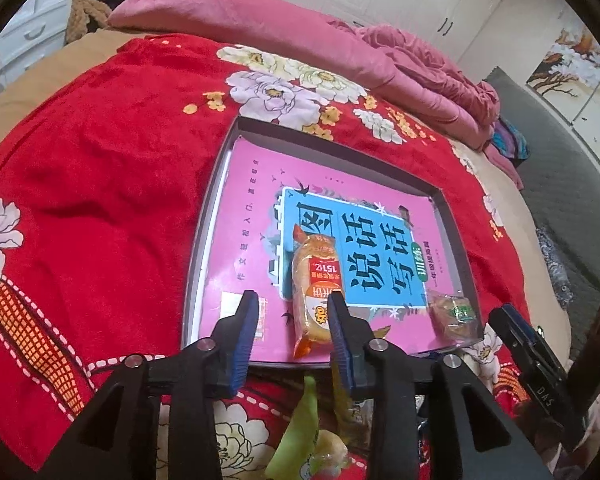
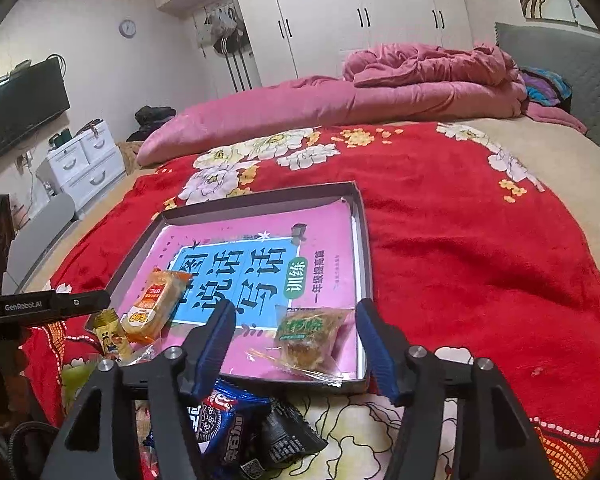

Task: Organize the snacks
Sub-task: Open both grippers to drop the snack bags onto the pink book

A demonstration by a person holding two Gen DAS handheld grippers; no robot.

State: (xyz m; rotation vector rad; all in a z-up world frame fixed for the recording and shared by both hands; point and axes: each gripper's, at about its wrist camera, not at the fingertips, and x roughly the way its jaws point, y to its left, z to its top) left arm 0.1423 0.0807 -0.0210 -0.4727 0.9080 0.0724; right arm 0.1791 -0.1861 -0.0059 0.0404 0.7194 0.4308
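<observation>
Snacks lie inside the tray for sorting; left gripper and right gripper fingers gape, holding nothing, above near-edge packets.

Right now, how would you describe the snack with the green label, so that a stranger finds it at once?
On the red floral blanket lies a shallow grey tray lined with a pink book. The snack sits in the tray's near right corner: a clear wrapper, green label, brown contents, unlike the orange-wrapped cake at its left.
</observation>
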